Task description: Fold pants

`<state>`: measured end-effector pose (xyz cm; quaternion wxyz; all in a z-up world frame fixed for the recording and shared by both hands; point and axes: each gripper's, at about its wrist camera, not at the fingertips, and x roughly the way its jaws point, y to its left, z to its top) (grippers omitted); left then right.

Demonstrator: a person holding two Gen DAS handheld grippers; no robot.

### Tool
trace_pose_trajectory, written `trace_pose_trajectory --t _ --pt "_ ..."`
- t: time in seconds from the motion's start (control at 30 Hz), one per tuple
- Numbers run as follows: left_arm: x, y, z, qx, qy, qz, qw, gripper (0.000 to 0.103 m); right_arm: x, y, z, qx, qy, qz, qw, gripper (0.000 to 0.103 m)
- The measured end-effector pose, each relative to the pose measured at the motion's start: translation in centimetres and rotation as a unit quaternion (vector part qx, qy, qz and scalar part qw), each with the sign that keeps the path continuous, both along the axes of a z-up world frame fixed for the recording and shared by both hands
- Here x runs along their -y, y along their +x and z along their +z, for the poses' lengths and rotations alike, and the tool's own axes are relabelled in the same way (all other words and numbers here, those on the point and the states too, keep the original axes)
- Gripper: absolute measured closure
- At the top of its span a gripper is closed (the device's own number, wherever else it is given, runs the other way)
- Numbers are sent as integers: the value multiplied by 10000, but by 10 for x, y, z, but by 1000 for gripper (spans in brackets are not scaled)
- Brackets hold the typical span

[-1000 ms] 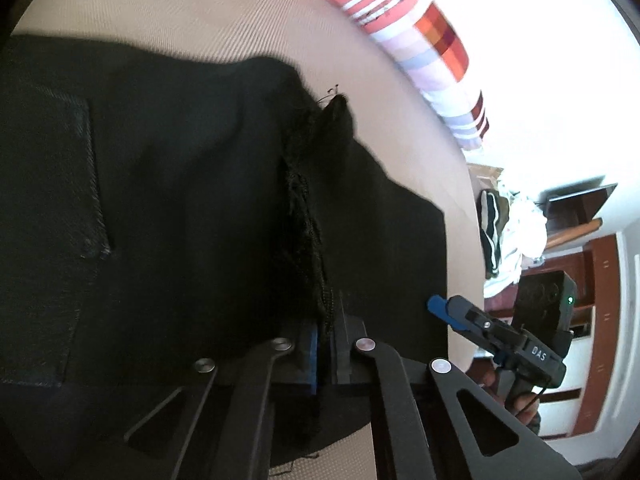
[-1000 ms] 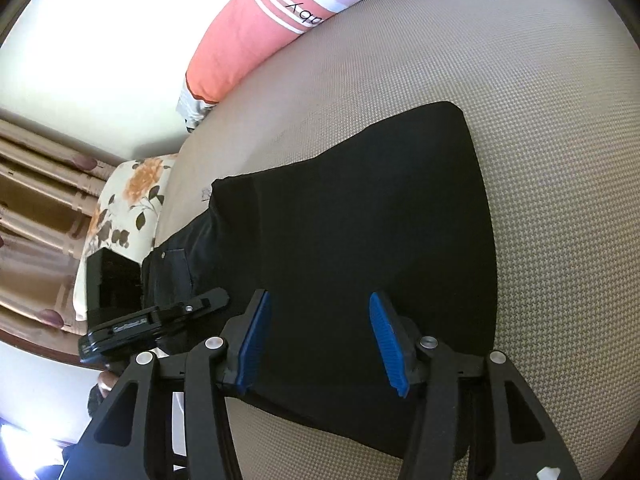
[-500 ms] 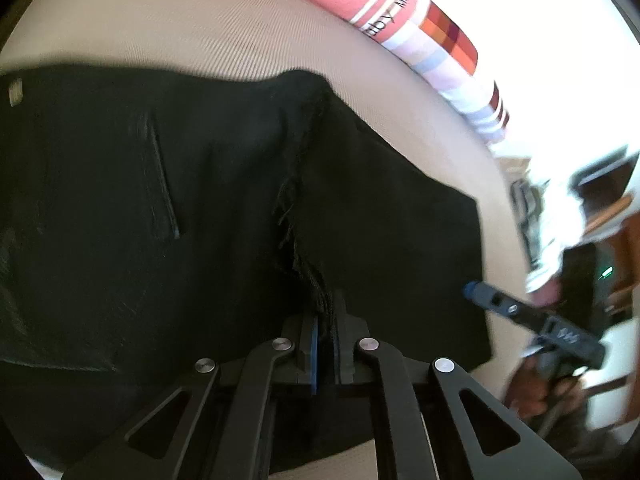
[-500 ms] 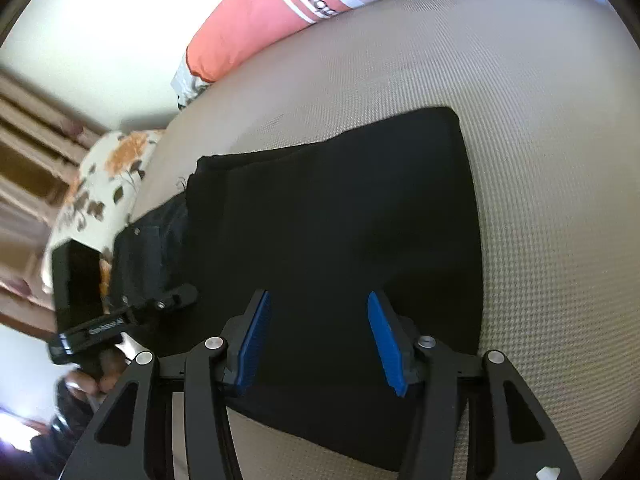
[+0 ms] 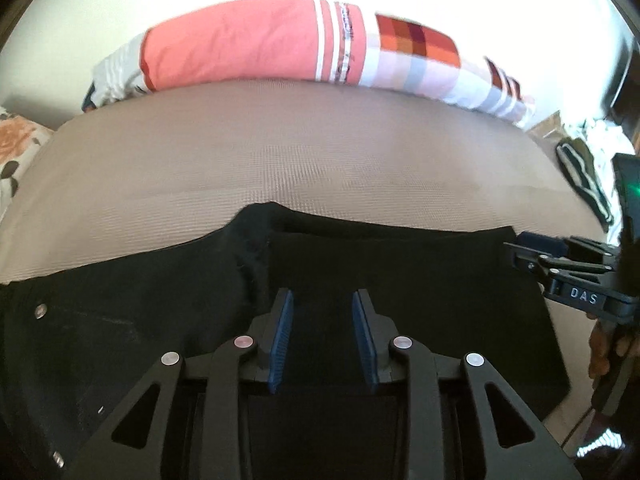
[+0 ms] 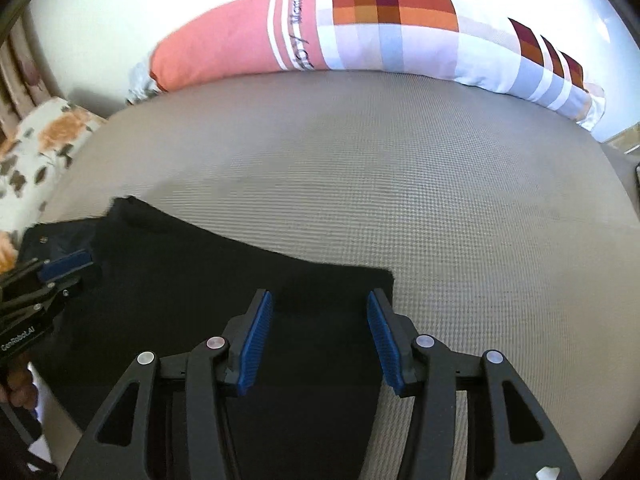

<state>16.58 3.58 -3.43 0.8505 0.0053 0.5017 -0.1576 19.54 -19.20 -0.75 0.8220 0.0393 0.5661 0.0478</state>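
Left wrist view: black pants (image 5: 400, 280) lie flat on the bed (image 5: 280, 160), folded over, one layer edge running across the middle with a ragged seam (image 5: 250, 264) on the left part. Metal rivets (image 5: 40, 311) show on the left portion of the cloth. Left claw (image 5: 323, 334) sits low over the cloth, blue pads (image 5: 280, 336) apart at a moderate gap, nothing between them. Right claw (image 5: 536, 242) enters from the right edge, beside the right end of the pants, its tip near the cloth corner; from this side its gap cannot be read.

Right wrist view: pants (image 6: 200, 280) fill the lower left, their right corner (image 6: 386, 276) ending just above the right pad. Right claw (image 6: 320, 340) hangs over that end of the cloth, blue pads (image 6: 256, 340) wide apart, empty. Left claw (image 6: 66, 262) shows at the left edge, over the far part of the pants.

Bed cover is beige, woven texture. Long bolster pillow (image 6: 360, 32), coral at one end with white stripes and checked orange, lilac and blue blocks, lies along the far edge of the bed. Floral pillow (image 6: 44, 136) at far left. Striped clothes heap (image 5: 584, 172) off the bed at right, in the left wrist view.
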Motion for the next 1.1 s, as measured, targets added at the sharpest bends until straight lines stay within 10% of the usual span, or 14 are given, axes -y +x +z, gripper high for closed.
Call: trace_pose_trajectory --t 0.37,0.53,1.1 --pt "8 4 -10 101 217 -26 9997 67 -6 0 -4 119 -235 103 9996 54" --pt "8 -16 -14 32 292 -92 9995 34 -4 -6 4 207 -50 41 9998 52" --pt "-30 -78 10 7 129 327 9994 34 -20 -52 31 82 268 232 9993 49"
